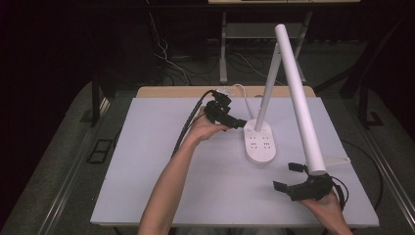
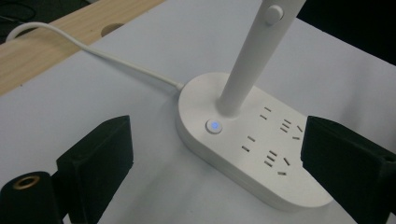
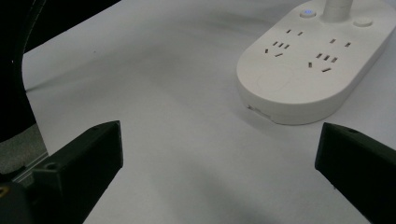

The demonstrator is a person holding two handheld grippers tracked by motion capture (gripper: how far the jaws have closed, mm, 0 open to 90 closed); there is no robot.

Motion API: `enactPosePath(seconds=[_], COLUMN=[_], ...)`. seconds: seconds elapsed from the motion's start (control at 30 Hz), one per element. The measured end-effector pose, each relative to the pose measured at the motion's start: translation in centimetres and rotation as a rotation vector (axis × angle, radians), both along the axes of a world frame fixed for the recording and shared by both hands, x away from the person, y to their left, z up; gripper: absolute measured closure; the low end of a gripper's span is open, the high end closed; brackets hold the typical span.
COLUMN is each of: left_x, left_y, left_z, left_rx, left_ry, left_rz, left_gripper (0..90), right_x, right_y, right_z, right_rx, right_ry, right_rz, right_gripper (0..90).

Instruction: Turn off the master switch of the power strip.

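Note:
A white desk lamp stands mid-table on an oval base (image 1: pixel 260 143) with several sockets on top. Its stem (image 1: pixel 266 88) leans up and back, and the long tube head (image 1: pixel 301 103) slopes down toward the near right. My left gripper (image 1: pixel 239 122) is open at the base's far left end. In the left gripper view its jaws (image 2: pixel 217 140) straddle the base (image 2: pixel 252 154), just short of a lit blue button (image 2: pixel 214 126) at the foot of the stem (image 2: pixel 247 60), with no pad touching. My right gripper (image 1: pixel 288 176) is open under the tube's tip, and in its own view (image 3: pixel 222 140) it faces the base (image 3: pixel 313 65) with nothing between its jaws.
A white power cable (image 2: pixel 93 51) runs from the base across the white tabletop (image 1: pixel 161 171) to a wooden strip (image 1: pixel 171 92) at the far edge. Behind the table are dark floor, loose cables and a metal stand (image 1: pixel 223 54). The table's left half is bare.

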State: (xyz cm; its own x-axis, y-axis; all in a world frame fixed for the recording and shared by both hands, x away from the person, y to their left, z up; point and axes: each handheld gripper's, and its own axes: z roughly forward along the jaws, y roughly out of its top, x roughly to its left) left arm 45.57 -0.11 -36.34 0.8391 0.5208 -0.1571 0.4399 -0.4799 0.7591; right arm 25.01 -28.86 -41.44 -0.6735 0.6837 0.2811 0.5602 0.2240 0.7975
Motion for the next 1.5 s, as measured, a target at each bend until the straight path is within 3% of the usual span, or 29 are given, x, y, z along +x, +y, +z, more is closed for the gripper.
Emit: enactPosePath(seconds=[0.7,0.83,1.03,1.17,1.5], left_x=[1.0,1.1,1.2,1.4,1.7], left_y=[-1.8,-2.1,-2.8,-3.0,-3.3], left_z=[-3.1,-3.7,-4.4,-4.6,-5.1], left_rx=[-0.017,-0.011,-0.015,-0.031,-0.044], left_ry=[0.067,0.08,0.088,0.094,0.11], left_rz=[0.021,0.003,-0.005,-0.003,-0.006], left_gripper=[15.8,18.1,27.7,39.9,60.8], right_x=[0.1,0.1,0.1,0.1,0.1], right_y=[0.0,0.0,0.0,0.1,0.1], right_z=[0.0,0.0,0.0,0.0,-0.1], right_rx=[-0.001,-0.001,-0.001,-0.003,-0.004], right_ry=[0.0,0.004,0.004,0.003,0.002], right_rz=[0.005,0.005,0.011,0.015,0.017], right_gripper=[0.2,0.2,0.2,0.2,0.2])
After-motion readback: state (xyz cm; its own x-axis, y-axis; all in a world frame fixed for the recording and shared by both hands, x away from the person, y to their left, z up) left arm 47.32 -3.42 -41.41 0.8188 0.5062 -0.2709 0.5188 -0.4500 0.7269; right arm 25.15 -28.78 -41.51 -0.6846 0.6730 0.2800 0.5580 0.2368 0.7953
